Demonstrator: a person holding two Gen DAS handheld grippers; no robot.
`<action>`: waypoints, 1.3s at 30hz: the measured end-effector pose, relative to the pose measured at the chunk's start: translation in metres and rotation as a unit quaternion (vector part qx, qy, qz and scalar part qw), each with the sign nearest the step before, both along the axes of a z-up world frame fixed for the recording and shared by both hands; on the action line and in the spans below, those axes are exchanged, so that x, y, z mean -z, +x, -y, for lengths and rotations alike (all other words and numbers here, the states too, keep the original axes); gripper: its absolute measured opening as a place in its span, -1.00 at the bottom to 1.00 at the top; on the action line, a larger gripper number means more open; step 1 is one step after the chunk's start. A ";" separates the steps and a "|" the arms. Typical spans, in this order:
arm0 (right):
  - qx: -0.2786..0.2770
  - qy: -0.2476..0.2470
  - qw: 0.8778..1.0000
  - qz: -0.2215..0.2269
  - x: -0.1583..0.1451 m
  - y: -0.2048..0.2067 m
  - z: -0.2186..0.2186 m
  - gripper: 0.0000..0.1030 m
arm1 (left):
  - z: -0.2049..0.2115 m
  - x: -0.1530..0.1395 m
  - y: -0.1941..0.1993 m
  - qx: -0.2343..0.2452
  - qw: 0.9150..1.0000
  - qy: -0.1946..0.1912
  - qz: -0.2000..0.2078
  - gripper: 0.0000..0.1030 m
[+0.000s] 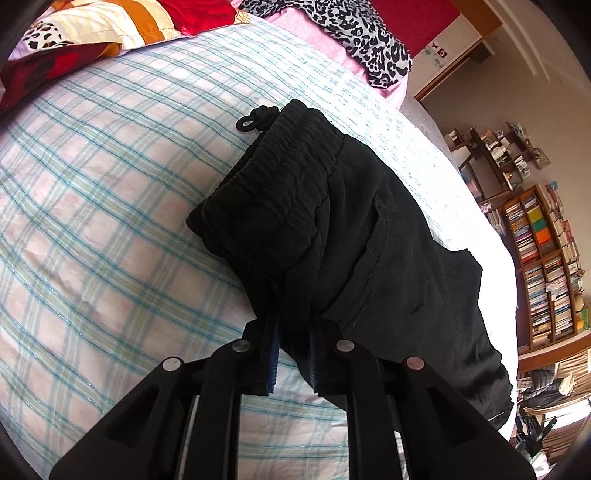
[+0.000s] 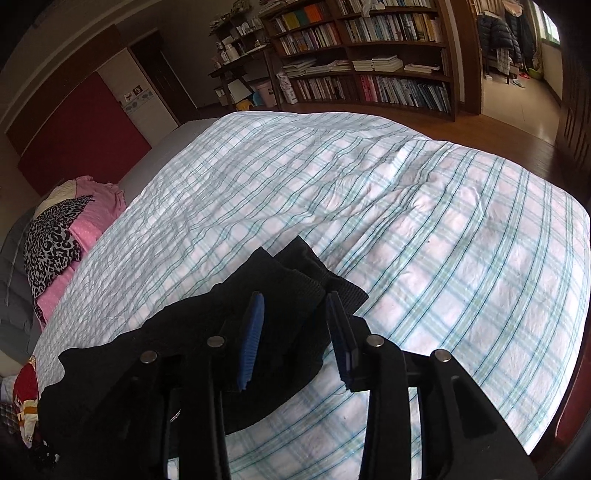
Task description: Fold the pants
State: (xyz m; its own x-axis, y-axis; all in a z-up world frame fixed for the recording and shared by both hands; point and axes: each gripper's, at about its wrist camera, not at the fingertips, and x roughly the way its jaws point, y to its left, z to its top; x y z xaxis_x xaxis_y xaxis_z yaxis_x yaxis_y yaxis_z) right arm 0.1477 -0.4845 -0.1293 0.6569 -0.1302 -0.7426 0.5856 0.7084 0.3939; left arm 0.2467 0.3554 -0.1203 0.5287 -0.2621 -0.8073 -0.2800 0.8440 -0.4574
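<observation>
Left wrist: claw [image 1: 293, 317] tips buried in pants [image 1: 369, 240].

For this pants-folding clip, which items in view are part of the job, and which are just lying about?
Part of the job:
- black pants, lying on the plaid bedspread
- left gripper, shut on the pants
- right gripper, open above the cuff end

Just lying about:
- leopard-print cloth
- pink cloth
- striped pillow
- bookshelf

Left claw [image 1: 293, 314] pinched closed, right claw [image 2: 295, 306] parted, both angled downward
</observation>
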 end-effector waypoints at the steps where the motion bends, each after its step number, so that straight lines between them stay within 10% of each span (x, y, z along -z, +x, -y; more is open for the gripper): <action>1: 0.006 0.006 1.000 -0.010 0.001 0.004 0.001 -0.30 | 0.000 0.000 0.000 -0.001 1.000 -0.001 0.000 -0.76; 9: 0.001 0.015 0.998 -0.056 0.028 0.024 0.001 -0.31 | 0.000 0.000 0.003 0.001 1.000 -0.004 -0.004 -0.61; 12: 0.005 -0.004 0.998 -0.057 0.026 0.029 0.000 -0.77 | 0.002 0.000 0.006 0.000 1.000 -0.002 -0.004 -0.61; 18: 0.035 -0.053 0.998 -0.031 -0.007 0.002 -0.003 -1.00 | 0.007 -0.002 0.010 0.006 1.000 0.014 -0.007 -0.62; 25: 0.055 -0.040 0.996 -0.048 0.008 -0.020 0.015 -0.96 | 0.009 0.001 0.012 0.015 0.999 0.027 -0.010 -0.61; 28: 0.032 -0.029 0.999 -0.026 -0.002 -0.008 0.006 -0.35 | 0.011 0.001 0.013 0.015 0.999 0.032 -0.011 -0.61; 34: -0.001 -0.068 0.993 -0.097 0.010 0.039 -0.007 -0.39 | 0.012 0.000 0.014 0.015 0.999 0.031 -0.012 -0.61; 35: -0.004 -0.080 0.991 -0.104 0.012 0.042 -0.009 -0.72 | 0.012 0.000 0.014 0.015 0.999 0.031 -0.013 -0.61; 39: 0.001 -0.112 0.989 -0.096 0.007 0.033 -0.017 -0.83 | 0.011 0.000 0.015 0.016 0.999 0.028 -0.018 -0.58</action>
State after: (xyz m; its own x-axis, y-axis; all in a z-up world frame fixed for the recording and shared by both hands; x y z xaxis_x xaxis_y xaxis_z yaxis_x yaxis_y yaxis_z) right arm 0.1805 -0.4676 -0.1359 0.5064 -0.3068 -0.8059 0.6360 0.7640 0.1089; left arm 0.2614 0.3445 -0.1198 0.4913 -0.2330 -0.8393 -0.2669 0.8770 -0.3996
